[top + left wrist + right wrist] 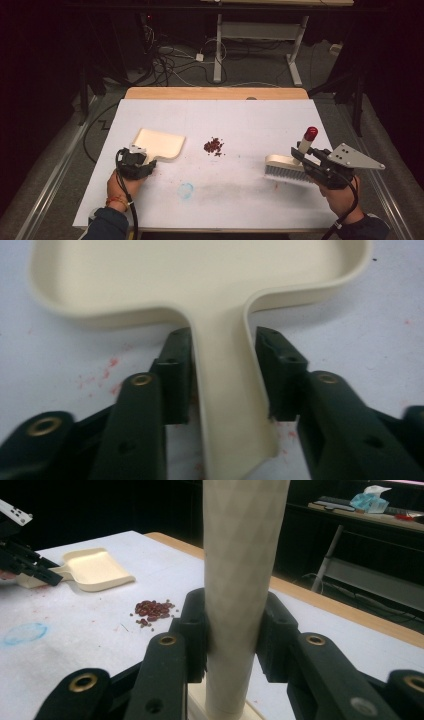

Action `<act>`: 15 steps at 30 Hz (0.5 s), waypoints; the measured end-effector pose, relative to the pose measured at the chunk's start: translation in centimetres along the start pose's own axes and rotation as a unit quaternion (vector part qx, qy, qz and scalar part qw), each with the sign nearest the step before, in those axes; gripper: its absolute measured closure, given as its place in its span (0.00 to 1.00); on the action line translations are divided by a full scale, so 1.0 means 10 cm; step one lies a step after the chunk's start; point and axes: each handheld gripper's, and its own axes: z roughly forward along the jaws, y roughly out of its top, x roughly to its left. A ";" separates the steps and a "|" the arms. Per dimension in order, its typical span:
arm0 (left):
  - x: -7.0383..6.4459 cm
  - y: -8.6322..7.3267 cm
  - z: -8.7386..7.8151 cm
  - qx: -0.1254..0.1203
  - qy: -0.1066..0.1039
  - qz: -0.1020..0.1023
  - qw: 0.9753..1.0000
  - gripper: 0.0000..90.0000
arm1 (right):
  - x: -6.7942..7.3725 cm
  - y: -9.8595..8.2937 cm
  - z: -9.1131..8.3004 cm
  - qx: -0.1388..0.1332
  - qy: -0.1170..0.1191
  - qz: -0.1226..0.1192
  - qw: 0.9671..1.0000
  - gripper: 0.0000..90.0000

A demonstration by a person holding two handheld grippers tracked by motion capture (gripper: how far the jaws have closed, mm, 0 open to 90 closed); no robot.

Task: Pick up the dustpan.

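A cream dustpan lies flat on the white table top, left of centre. My left gripper is shut on its handle, a jaw against each side. A small pile of red beans sits mid-table, between the dustpan and the brush. At the right, a hand brush rests bristles-down, its pale handle rising to a red tip. My right gripper is shut on that handle. The right gripper view also shows the beans, the dustpan and the left gripper farther off.
A blue smudge marks the table near the front, with faint red stains around it. A wooden strip edges the far side. Beyond it are floor cables and a white desk frame.
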 end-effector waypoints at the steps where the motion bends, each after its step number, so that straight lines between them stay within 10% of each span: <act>1: 0.01 0.01 0.00 0.003 -0.004 0.004 1.000 0.70 | 0.00 0.00 0.00 -0.001 0.001 0.000 1.000 0.78; 15: -0.02 0.11 -0.12 0.000 -0.012 0.050 0.999 0.71 | -0.03 -0.01 0.05 0.005 0.003 0.011 1.000 0.78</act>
